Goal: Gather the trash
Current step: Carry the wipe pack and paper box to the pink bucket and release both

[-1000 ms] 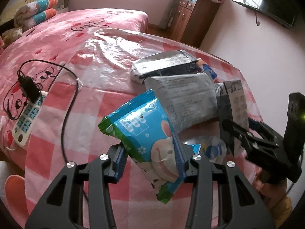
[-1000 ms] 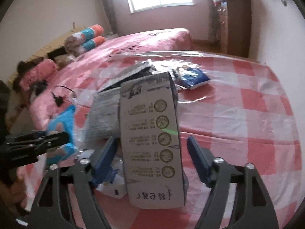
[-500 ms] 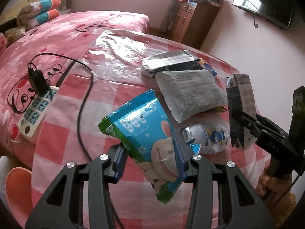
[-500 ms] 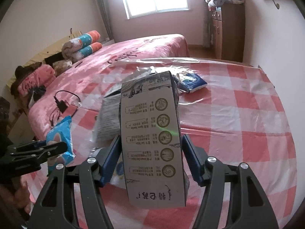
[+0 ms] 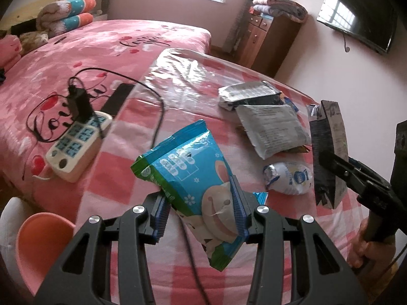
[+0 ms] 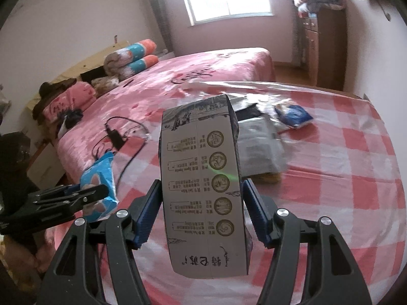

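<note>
Left gripper [image 5: 201, 211]: jaws clamped on a blue snack bag [image 5: 193, 175], held above the near part of the checked tablecloth [image 5: 132, 178]. Bag glossy, blue with green edging, white printed panels and a cartoon rabbit face; top seam points far-left, lower corner hangs toward the camera.

Right gripper [image 6: 202, 213]: jaws pressed against both sides of a grey-and-white carton [image 6: 203, 190], held upright above the cloth. Carton face shows five round emblems in a column beside lines of small print, with large brush characters at the near end; top edge dark blue.

Loose items on the cloth, far right of the left wrist view: silver foil packet [image 5: 250, 92]; grey printed pouch [image 5: 272, 127] just near of it, overlapping; small white crumpled wrapper [image 5: 288, 178] nearer still. Blue packet [image 6: 293, 115] lies apart, far right in the right wrist view.

Containers: orange basin [image 5: 40, 244], near left, below the table edge; contents cannot be told.

Other: white power strip [image 5: 78, 145] with black charger [image 5: 77, 103] plugged in, on the pink bedspread [image 5: 101, 45].
</note>
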A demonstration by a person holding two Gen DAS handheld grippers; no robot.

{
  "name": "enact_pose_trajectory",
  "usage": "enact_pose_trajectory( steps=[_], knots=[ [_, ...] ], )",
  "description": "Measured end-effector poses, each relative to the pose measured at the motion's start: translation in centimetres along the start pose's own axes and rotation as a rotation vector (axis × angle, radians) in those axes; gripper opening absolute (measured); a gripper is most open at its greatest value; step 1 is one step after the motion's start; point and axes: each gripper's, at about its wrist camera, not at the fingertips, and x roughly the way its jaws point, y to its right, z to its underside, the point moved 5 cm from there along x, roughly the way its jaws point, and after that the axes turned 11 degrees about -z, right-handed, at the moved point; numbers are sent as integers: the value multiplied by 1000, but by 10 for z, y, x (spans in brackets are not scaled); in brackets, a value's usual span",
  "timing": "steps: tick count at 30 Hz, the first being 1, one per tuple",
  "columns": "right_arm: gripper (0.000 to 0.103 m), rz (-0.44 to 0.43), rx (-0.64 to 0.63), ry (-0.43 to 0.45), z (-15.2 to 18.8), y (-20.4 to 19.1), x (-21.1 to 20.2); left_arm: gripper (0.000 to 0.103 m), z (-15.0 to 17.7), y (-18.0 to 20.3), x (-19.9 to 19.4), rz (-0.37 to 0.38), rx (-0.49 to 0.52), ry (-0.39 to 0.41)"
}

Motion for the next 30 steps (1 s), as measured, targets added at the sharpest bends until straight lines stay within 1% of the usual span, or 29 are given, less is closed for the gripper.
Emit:
enact_pose_trajectory(
  steps=[8, 15, 21, 30],
  knots=[
    [65, -82, -60, -40, -1, -50, 19, 45, 4, -39, -20, -22, -59, 24],
    [65, -161, -128, -96, 6, -104, 42, 45, 17, -77, -31, -71, -97, 24],
    [65, -241, -195, -162, 19, -157, 65, 45, 36, -123, -35, -136, -161, -1],
    [65, -340, -315, -258, 43, -229, 97, 45, 73, -190, -30, -232, -247, -60]
  ],
)
